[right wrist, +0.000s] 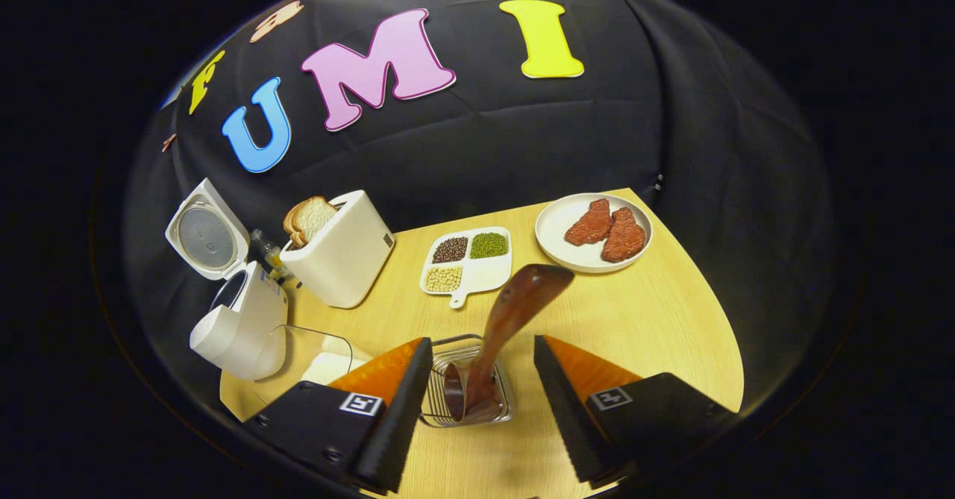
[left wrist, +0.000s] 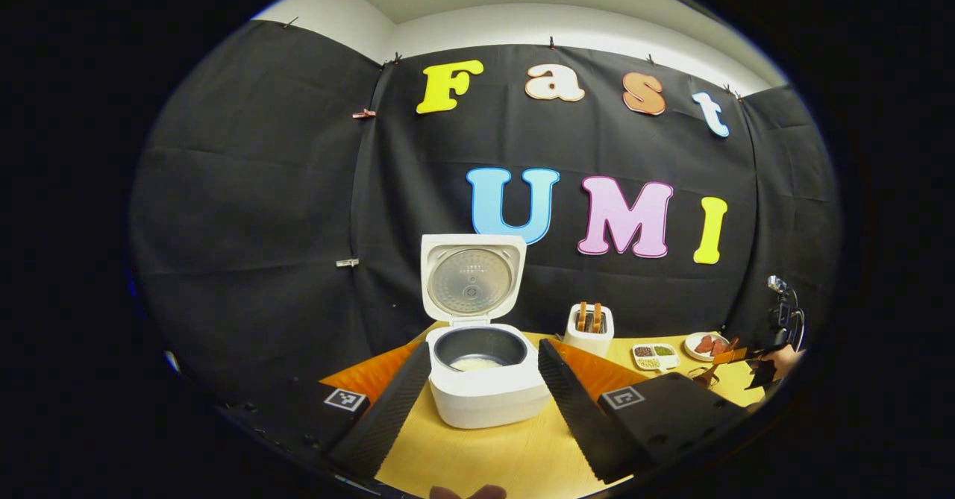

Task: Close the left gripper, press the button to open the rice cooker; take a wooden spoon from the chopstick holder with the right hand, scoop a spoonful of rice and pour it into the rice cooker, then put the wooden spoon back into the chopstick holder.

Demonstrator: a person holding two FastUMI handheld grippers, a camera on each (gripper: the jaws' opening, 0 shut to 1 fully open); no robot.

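Black cloth walls close off the booth behind a pale wooden counter. From the left gripper view we see the rice cooker standing near the middle of the counter with its lid swung up and back; a little white rice lies at the bottom of its dark inner pot. Our left claw hangs above the counter with its fingers spread wide, one on either side of the cooker and touching nothing.

In the right gripper view our right claw is also wide apart, straddling the wire chopstick holder near the counter's front edge. The wooden spoon stands in that holder, handle end down and bowl up, leaning toward the far right; neither finger touches it.

Behind the holder sits a white divided dish with dark beans, green beans and pale beans in its compartments. Toward the far right corner a white plate carries two red pieces of meat. A white toaster with slices of bread in it stands toward the far edge, between the dish and the cooker. A clear container with something white in it sits near the front left edge.
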